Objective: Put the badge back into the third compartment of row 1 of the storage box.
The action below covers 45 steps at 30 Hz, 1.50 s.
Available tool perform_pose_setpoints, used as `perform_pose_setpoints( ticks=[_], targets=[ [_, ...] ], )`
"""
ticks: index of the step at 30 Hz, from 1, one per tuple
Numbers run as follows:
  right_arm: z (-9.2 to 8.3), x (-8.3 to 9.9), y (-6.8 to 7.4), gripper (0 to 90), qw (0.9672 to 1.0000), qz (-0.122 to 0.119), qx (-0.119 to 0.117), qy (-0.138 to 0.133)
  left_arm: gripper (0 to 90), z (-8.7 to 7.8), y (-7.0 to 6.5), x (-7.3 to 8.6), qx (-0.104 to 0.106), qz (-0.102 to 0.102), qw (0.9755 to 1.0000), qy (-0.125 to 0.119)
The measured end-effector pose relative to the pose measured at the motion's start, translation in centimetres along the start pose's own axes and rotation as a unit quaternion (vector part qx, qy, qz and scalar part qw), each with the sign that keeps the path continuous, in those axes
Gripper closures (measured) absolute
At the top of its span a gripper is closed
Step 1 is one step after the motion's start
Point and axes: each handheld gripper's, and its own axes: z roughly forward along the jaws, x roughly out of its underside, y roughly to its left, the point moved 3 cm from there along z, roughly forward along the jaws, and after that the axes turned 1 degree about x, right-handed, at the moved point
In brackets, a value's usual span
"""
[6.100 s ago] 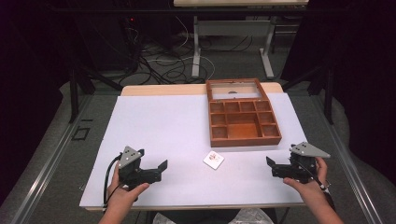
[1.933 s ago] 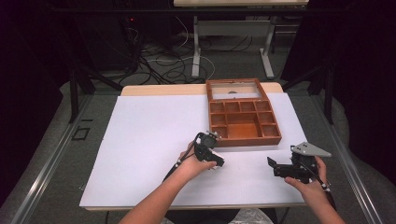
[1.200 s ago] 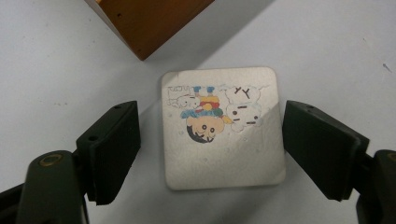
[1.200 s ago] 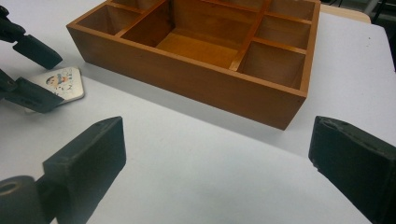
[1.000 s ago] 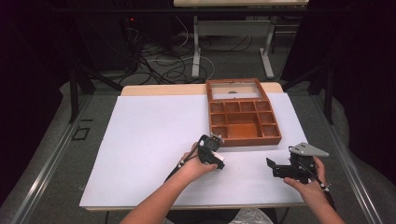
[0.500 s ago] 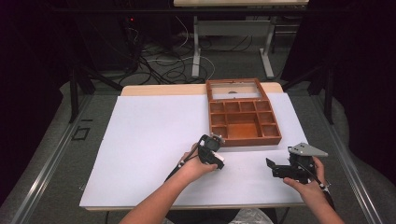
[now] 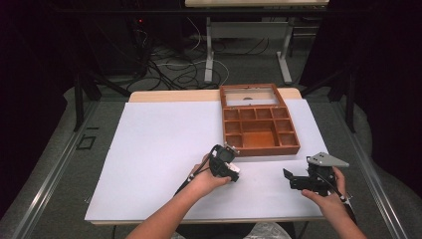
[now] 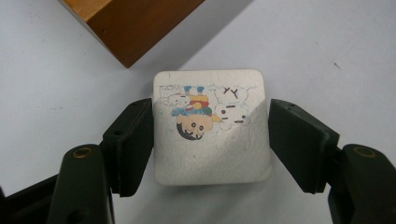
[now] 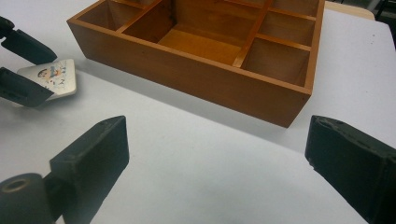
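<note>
Left gripper view: the two black jaws of the left gripper stand on either side of a small white square card with a cartoon drawing and rounded corners. The jaws have just been closing on it and now the left pad presses against one edge and the right pad meets the opposite edge, so the card is gripped between them. The card lies flat on the white counter, just beside a corner of the brown wooden tray, a narrow strip of counter between them.

In the high view the left gripper sits near the front left corner of the wooden tray, the hand wrapped around its body and the forearm coming in from the bottom edge. The tray, divided into compartments, rests toward the far right of the counter.

The right gripper is held well apart from the card, low over the counter near the front right. In the right gripper view its jaws stand wide with nothing between them, pointing toward the long side wall of the tray; the card shows at the left edge between the other gripper's jaws.
</note>
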Motion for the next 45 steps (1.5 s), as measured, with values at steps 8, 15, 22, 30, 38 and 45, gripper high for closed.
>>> perform_pose_setpoints(
  ticks=[8, 15, 22, 30, 38, 45],
  targets=[
    [0.0, 0.0, -0.1, 6.1, 1.0000, -0.001, 0.000, 0.000, 33.5, -1.0, -0.2, 0.4, 0.005, 0.008, 0.9997, -0.024],
    [-0.1, 0.0, 0.0, 6.1, 1.0000, 0.002, -0.001, 0.000, 33.6, -2.0, -0.4, 1.0, 0.010, 0.012, 0.9985, -0.052],
    [-0.1, -0.1, -0.1, 6.8, 1.0000, 0.004, 0.001, -0.001, 33.5, -3.3, -0.6, 1.4, 0.012, 0.012, 0.9961, -0.086],
    [-0.1, -0.1, -0.1, 6.9, 1.0000, 0.003, 0.000, -0.001, 33.6, -4.4, -0.5, 1.9, 0.007, 0.015, 0.9929, -0.118],
    [0.0, -0.1, 0.1, 7.0, 1.0000, 0.008, 0.000, -0.002, 33.6, -5.4, -0.1, 2.6, 0.000, 0.022, 0.9887, -0.148],
    [0.0, -0.1, 0.2, 7.2, 1.0000, 0.007, -0.001, -0.001, 33.6, -6.1, -0.1, 3.0, -0.005, 0.026, 0.9835, -0.179]
  ],
)
